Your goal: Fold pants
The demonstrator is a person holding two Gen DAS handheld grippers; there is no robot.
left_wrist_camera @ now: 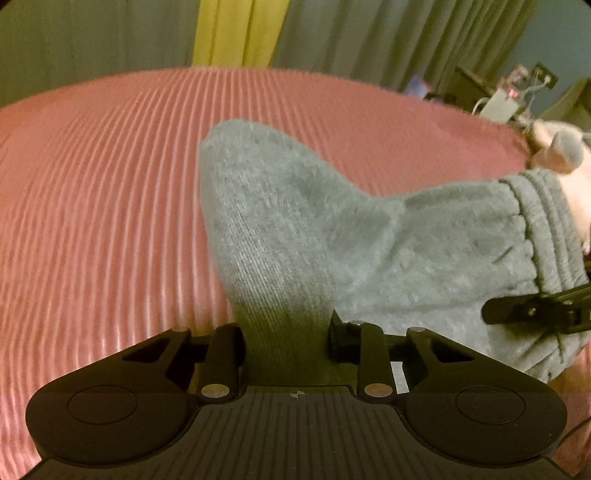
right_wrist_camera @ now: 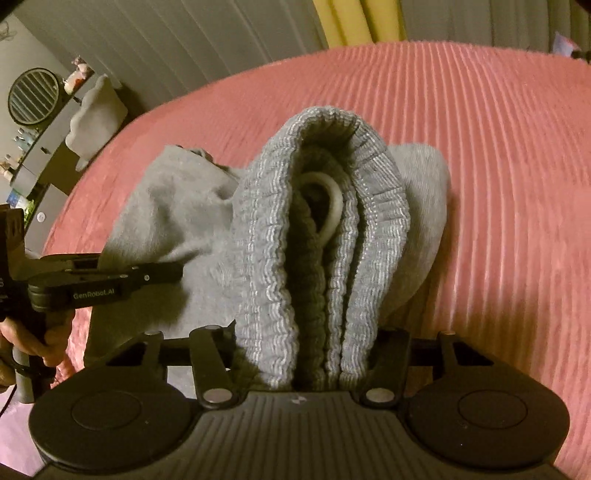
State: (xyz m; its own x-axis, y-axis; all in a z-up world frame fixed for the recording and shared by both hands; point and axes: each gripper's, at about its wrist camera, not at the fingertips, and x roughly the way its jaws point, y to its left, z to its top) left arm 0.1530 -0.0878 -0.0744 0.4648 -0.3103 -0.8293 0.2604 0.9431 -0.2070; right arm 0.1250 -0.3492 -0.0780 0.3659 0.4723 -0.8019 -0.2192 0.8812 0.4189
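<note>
Grey sweatpants [left_wrist_camera: 295, 229] lie bunched on a pink ribbed bedspread [left_wrist_camera: 110, 184]. My left gripper [left_wrist_camera: 286, 332] is shut on a fold of the grey leg fabric, which rises between its jaws. My right gripper [right_wrist_camera: 321, 354] is shut on the elastic waistband [right_wrist_camera: 321, 229], doubled over, with a white drawstring loop [right_wrist_camera: 332, 206] showing inside. The right gripper also shows in the left wrist view [left_wrist_camera: 535, 310] at the far right, at the waistband end. The left gripper shows in the right wrist view [right_wrist_camera: 96, 284] at the left, held by a hand.
The bedspread [right_wrist_camera: 498, 184] spreads wide around the pants. Grey and yellow curtains [left_wrist_camera: 240, 33] hang behind the bed. A shelf with a round fan [right_wrist_camera: 33, 96] stands at the left, and a cluttered desk [left_wrist_camera: 509, 96] at the far right.
</note>
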